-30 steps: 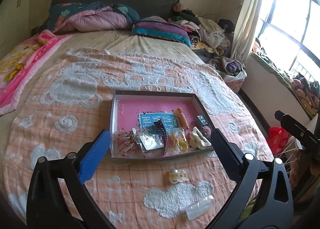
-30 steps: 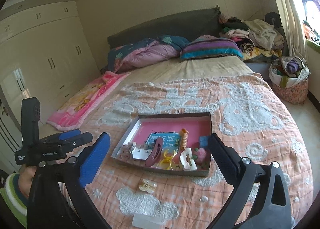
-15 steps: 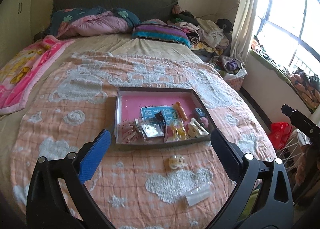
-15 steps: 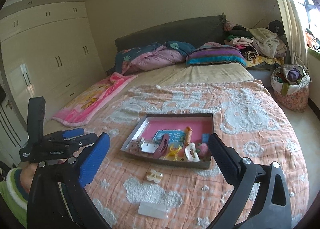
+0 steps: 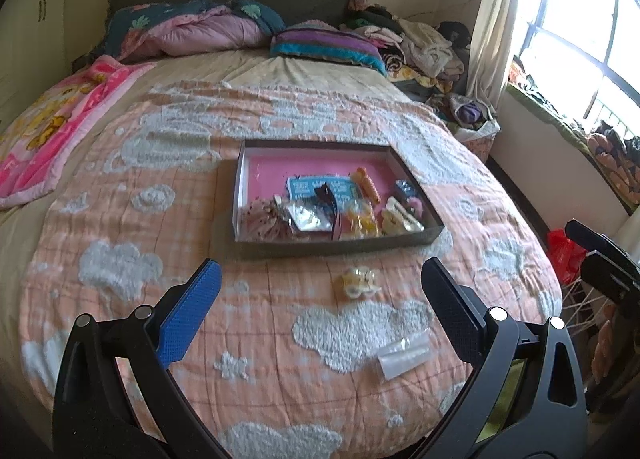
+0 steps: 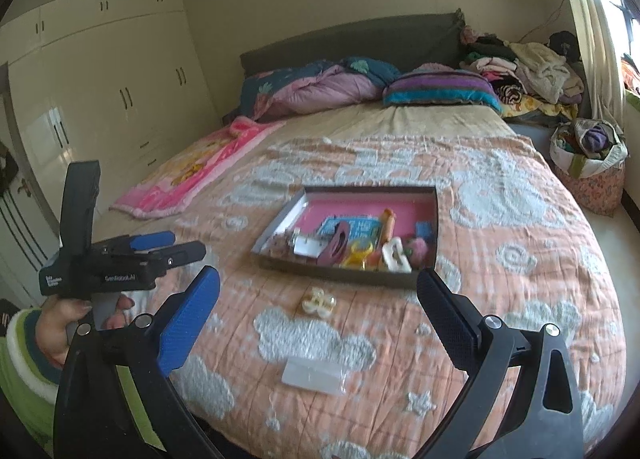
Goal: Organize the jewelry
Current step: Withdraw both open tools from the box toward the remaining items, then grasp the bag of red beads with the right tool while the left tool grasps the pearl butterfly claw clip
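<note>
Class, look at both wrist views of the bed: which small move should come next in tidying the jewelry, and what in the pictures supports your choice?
Probably lower the right tongs onto the small pale yellow hair clip, since it lies loose on the peach cloud-patterned blanket just outside the shallow pink-lined tray. Both the right and left tongs are open and empty, and a clear plastic packet also lies outside.
</note>
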Demonstrator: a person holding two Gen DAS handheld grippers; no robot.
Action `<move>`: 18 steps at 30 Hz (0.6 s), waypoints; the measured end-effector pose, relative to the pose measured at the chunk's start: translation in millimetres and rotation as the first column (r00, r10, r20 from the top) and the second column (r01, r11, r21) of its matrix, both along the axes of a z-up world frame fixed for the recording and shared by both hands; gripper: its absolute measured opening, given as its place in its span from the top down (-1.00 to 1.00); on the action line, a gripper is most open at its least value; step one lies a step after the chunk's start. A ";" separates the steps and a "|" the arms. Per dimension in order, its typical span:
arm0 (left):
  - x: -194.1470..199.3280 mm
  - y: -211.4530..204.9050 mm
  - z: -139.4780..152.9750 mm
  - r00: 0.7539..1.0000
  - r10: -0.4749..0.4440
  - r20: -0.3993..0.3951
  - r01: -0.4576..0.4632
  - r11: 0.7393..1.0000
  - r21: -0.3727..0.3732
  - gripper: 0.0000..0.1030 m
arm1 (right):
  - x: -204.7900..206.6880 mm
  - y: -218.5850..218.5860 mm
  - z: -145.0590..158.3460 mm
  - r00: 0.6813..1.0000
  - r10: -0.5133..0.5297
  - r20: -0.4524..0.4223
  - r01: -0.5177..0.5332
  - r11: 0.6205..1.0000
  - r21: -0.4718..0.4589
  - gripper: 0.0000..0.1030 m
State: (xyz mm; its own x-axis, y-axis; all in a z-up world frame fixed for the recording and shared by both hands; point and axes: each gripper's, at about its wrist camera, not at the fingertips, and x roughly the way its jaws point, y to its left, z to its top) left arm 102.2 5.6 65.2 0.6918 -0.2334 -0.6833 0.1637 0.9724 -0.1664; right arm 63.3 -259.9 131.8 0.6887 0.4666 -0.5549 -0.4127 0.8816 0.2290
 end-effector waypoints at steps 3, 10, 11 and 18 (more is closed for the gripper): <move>-2.3 1.0 -10.0 1.000 0.003 -0.019 -0.003 1.000 0.005 -0.82 | -4.8 4.1 -12.5 1.000 0.015 -0.022 -0.016 1.000 -0.010 -0.91; -4.6 4.6 -31.0 0.998 0.018 -0.061 -0.017 1.000 0.016 -0.82 | -10.8 15.9 -49.8 0.995 0.054 -0.082 -0.059 0.997 -0.058 -0.91; -4.8 4.6 -34.9 0.997 0.019 -0.068 -0.018 1.000 0.020 -0.82 | -11.3 16.6 -54.9 0.994 0.056 -0.091 -0.061 0.996 -0.060 -0.91; -4.2 5.1 -60.8 0.992 0.019 -0.124 -0.016 1.000 0.025 -0.82 | -15.9 25.8 -96.4 0.983 0.071 -0.168 -0.090 0.990 -0.110 -0.91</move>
